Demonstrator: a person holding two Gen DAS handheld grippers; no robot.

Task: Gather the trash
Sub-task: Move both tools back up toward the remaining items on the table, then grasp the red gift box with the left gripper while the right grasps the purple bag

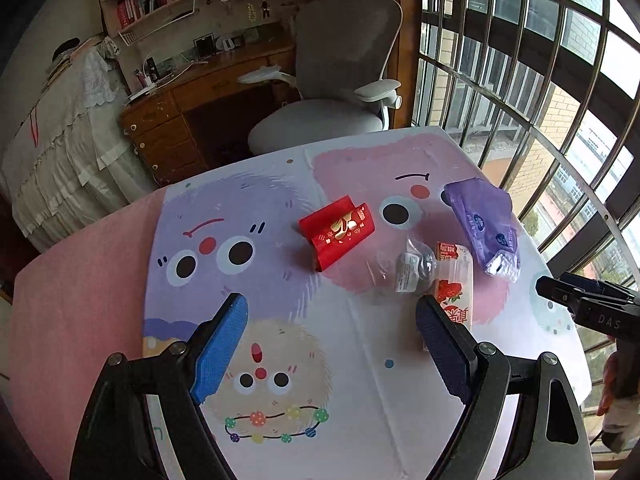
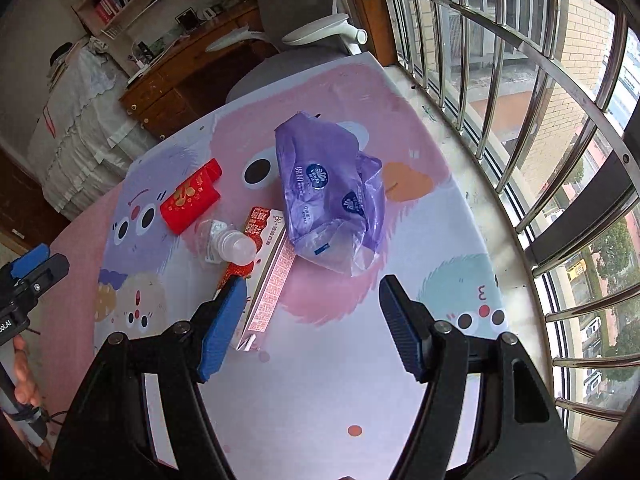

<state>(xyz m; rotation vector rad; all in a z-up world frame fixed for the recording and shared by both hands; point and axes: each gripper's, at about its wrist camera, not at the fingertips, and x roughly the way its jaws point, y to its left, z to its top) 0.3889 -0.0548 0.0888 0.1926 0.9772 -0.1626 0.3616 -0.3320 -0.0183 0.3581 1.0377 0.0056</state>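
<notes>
Trash lies on a table with a cartoon-print cloth (image 1: 340, 360). A red envelope (image 1: 338, 232) (image 2: 191, 196) lies left of a crumpled clear plastic bottle (image 1: 412, 270) (image 2: 228, 244), which rests on a strawberry carton (image 1: 456, 284) (image 2: 268, 276). A purple tissue wrapper (image 1: 484, 224) (image 2: 332, 192) lies to the right. My left gripper (image 1: 332, 312) is open above the cloth, short of the trash. My right gripper (image 2: 312, 292) is open, hovering just short of the wrapper, its left finger over the carton. Both hold nothing.
A grey office chair (image 1: 340, 80) stands beyond the table's far edge, with a wooden desk (image 1: 192, 96) and a covered bed (image 1: 60, 152) behind. A barred window (image 2: 540, 100) runs along the right side. A hand (image 2: 22, 372) holds the other gripper at left.
</notes>
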